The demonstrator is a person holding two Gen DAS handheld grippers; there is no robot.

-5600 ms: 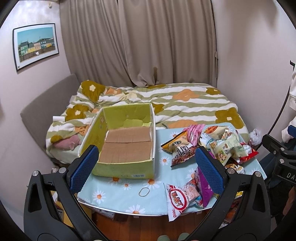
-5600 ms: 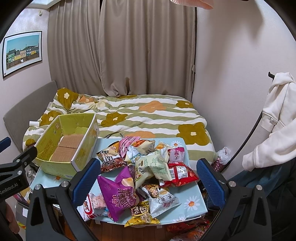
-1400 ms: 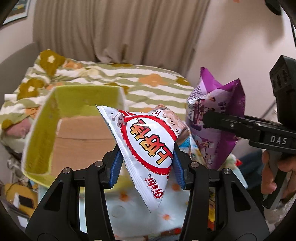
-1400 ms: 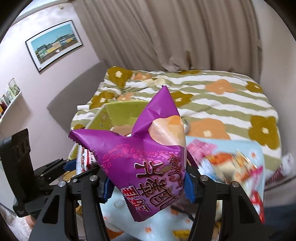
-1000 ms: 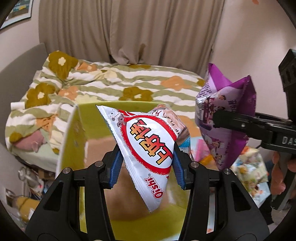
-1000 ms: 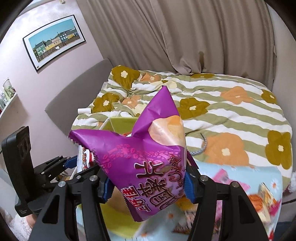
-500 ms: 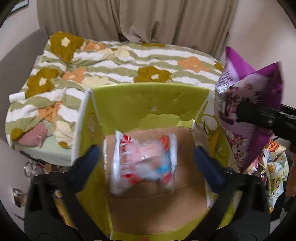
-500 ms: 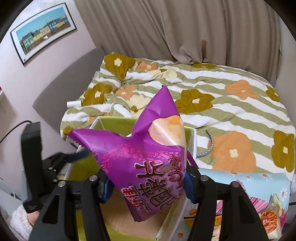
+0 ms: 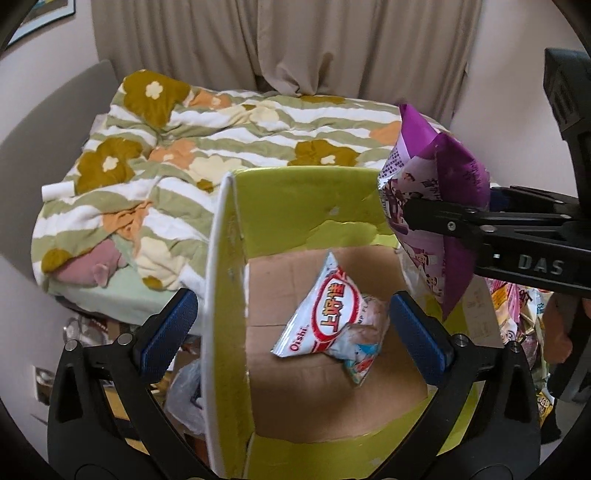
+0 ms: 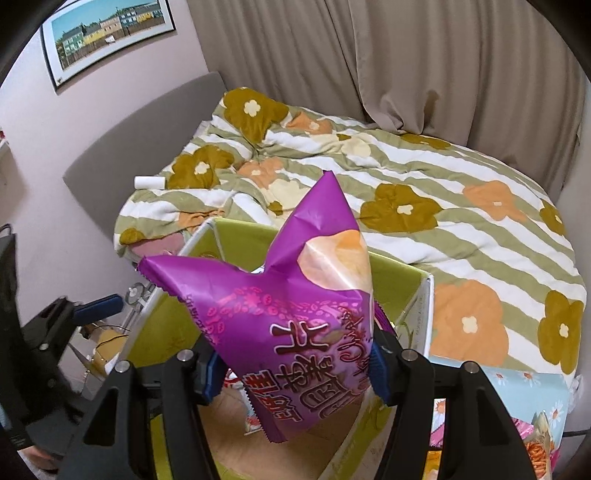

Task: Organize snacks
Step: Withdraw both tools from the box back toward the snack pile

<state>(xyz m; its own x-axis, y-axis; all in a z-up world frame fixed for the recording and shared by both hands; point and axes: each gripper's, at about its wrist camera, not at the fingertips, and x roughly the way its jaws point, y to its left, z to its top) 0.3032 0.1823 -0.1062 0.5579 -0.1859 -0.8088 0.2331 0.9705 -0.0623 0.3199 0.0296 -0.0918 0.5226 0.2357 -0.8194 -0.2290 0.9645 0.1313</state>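
left wrist view looks down into one yellow-green cardboard box point(image 9: 291, 218) with a brown cardboard floor. one white snack bag with a red oval label point(image 9: 325, 317) lies flat on that floor, slightly tilted, touching neither side wall. the left gripper point(image 9: 291, 325) hangs above the box with its two blue-padded fingers point(image 9: 168, 328) spread wide apart and nothing between them; one finger sits outside the box's left wall, the other over the right part of the floor. at the right of the same view, one purple snack bag point(image 9: 436, 206) is pinched in the black fingers of the right gripper point(image 9: 424, 214), above the box's right wall. past that wall a heap of other snack packets point(image 9: 517, 295) is partly in sight; i cannot count them.

the right wrist view shows the purple snack bag point(image 10: 291, 332) filling the middle, standing upright with its crimped top pointing up, clenched on both sides by the right gripper point(image 10: 293, 365) with its blue pads pressed into the bag's lower half. below and behind it is the box point(image 10: 399, 280); a corner of the white bag point(image 10: 255, 421) peeks out beneath the purple one. the left gripper point(image 10: 96, 306) shows at the left edge. behind everything lies one bed with a striped flowered quilt point(image 10: 424, 206), two beige curtains point(image 10: 406, 55) and one framed picture point(image 10: 107, 33) on the wall. a corner of the daisy-print table cover point(image 10: 517, 384) shows at the lower right.
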